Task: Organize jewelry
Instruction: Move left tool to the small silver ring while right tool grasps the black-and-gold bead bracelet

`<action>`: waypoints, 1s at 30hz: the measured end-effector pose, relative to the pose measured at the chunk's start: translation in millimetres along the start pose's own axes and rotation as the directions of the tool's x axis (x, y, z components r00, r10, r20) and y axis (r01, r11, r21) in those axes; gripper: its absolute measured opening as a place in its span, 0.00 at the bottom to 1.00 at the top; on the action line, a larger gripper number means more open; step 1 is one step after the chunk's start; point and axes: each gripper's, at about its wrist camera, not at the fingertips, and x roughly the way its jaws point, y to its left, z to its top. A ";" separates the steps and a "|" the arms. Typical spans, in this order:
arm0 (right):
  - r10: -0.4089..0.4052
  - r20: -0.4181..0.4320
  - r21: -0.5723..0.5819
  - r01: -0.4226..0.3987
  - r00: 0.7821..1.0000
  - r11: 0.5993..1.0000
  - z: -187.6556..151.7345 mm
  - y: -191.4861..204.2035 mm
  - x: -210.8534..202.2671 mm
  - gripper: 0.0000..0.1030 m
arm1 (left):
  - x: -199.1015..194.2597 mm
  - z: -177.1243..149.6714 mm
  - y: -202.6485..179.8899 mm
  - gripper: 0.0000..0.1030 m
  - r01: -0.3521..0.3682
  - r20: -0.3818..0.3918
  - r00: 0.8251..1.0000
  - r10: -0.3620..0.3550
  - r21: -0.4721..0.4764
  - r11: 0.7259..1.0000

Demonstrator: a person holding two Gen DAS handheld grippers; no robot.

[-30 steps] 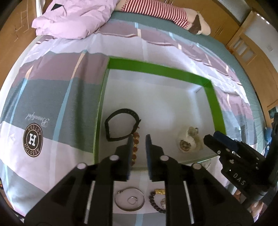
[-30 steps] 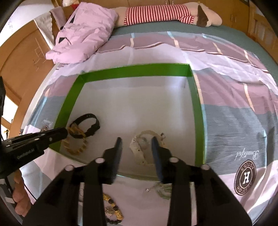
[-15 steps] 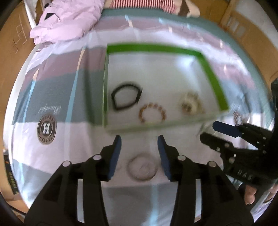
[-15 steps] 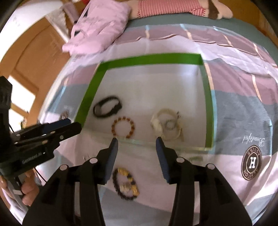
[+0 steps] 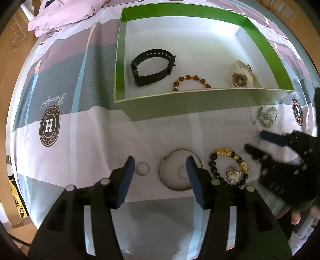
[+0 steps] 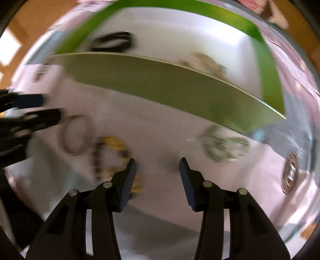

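Note:
A green box with a white floor holds a black watch strap, a brown bead bracelet and a pale watch. On the bedspread in front of it lie a silver bangle, a small ring, a black-and-gold bead bracelet and a green bead bracelet. My left gripper points down over the bangle's left half, its jaws opening and gripping nothing. The blurred right wrist view shows my right gripper open over bare sheet between the black-and-gold bracelet and the green bracelet.
The box sits on a bed with a striped lilac and grey sheet bearing round logos. A lilac quilt lies at the far left. The box's near wall rises just beyond both grippers. A hand holds the right gripper.
Both grippers drew back from over the box to the sheet in front and sank lower. The left jaws widened, and the brown bead bracelet now lies free in the box.

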 end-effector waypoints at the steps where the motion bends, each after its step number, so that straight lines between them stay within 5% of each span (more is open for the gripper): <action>1: 0.026 0.005 0.033 -0.026 1.000 0.999 1.5 -6.5 -0.9 0.45 | 0.6 -0.4 0.5 0.53 -0.002 -0.003 1.000 0.002 -0.001 1.000; 4: 0.021 0.054 0.090 -0.025 0.998 0.996 5.1 -19.7 -12.2 0.45 | 6.2 0.1 3.3 0.53 -0.009 -0.026 1.000 0.009 -0.011 1.000; 10: 0.178 0.055 0.012 -0.179 0.982 0.984 3.8 4.0 -14.7 0.45 | 18.6 -1.2 5.3 0.53 -0.016 -0.073 0.997 0.014 -0.017 1.000; 16: 0.127 0.032 -0.007 -0.126 0.991 0.992 2.2 20.5 -0.4 0.45 | 21.1 -3.6 5.7 0.56 -0.023 -0.075 0.997 0.022 -0.014 1.000; 23: -0.033 0.077 0.197 0.017 0.996 0.980 11.0 -27.2 -12.0 0.45 | 29.0 -2.9 9.1 0.62 -0.019 -0.062 0.998 0.017 -0.034 0.999; 30: 0.035 0.084 0.179 -0.050 0.996 0.983 11.2 -31.1 -21.0 0.46 | 35.3 -0.1 12.1 0.20 0.017 -0.051 0.998 -0.021 -0.072 0.997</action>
